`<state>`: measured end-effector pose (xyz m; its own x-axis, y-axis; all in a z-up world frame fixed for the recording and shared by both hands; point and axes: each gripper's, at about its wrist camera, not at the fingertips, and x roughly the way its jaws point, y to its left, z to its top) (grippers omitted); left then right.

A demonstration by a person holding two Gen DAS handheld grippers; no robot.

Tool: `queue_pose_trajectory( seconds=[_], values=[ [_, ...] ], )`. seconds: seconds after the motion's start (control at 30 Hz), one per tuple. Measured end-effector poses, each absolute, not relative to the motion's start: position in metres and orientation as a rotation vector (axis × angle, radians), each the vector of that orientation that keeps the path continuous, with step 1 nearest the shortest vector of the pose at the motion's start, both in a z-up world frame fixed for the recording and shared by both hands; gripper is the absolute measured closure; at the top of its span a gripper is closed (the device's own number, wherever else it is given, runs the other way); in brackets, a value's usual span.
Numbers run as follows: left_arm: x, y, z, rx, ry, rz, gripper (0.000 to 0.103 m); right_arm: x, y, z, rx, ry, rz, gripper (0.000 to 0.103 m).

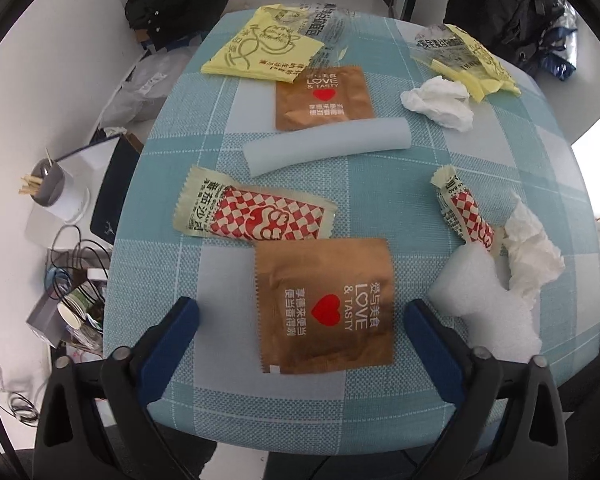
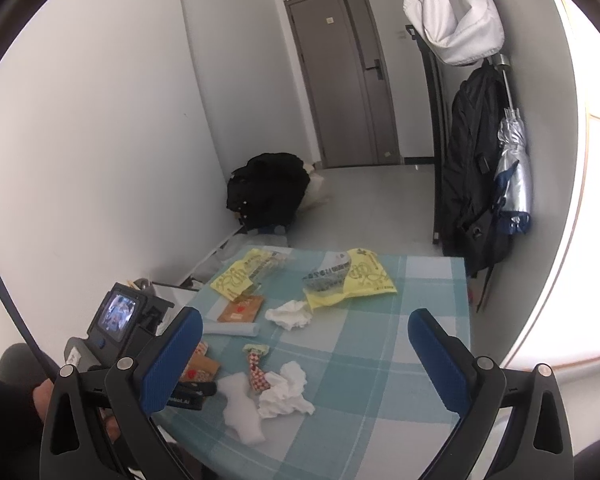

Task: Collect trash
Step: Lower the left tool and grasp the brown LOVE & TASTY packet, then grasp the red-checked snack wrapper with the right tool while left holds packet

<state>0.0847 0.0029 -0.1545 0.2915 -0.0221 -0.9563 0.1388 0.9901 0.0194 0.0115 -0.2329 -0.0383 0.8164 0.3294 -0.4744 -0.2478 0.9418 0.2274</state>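
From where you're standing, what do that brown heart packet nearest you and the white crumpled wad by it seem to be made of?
The brown heart packet looks like glossy plastic or foil film: it shines, with a serrated sealed edge. The white crumpled wad looks like matte tissue paper, with soft irregular creases and no shine. Neither can be confirmed by sight alone.

The left gripper [image 1: 302, 314] points steeply down, its blue-padded fingers [image 1: 180, 332] spread wide — nothing pressed between the pads. The right gripper [image 2: 305, 344] is held at a shallower downward tilt, jaws likewise wide apart and empty. In the right wrist view, a hand [image 2: 44, 396] in a dark sleeve grips the left gripper's handle.
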Motion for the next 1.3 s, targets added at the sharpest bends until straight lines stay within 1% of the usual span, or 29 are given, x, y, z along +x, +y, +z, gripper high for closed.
queue_pose_trajectory(
  seconds=[0.13,0.2,0.27,0.37,0.6,0.93,1.3],
  values=[
    [0.080,-0.003,-0.148,0.112,1.255,-0.131,0.022,0.011,-0.234,-0.039,0.157,0.539,0.304,0.000],
    [0.078,-0.008,-0.142,0.111,1.241,-0.137,0.041,0.011,-0.235,-0.039,0.162,0.541,0.303,0.000],
    [0.077,-0.013,-0.141,0.111,1.247,-0.147,0.041,0.011,-0.235,-0.039,0.163,0.544,0.300,0.000],
    [0.072,-0.017,-0.138,0.117,1.238,-0.157,0.054,0.010,-0.235,-0.039,0.162,0.545,0.297,0.000],
    [0.077,-0.006,-0.143,0.084,1.249,-0.167,0.056,0.008,-0.235,-0.041,0.148,0.545,0.278,0.000],
    [0.076,0.016,-0.139,-0.066,1.266,-0.206,0.057,0.009,-0.228,-0.047,0.126,0.575,0.257,0.000],
    [0.076,0.049,-0.109,-0.262,1.155,-0.280,0.057,0.036,-0.208,-0.054,0.119,0.683,0.316,0.000]
  ],
)
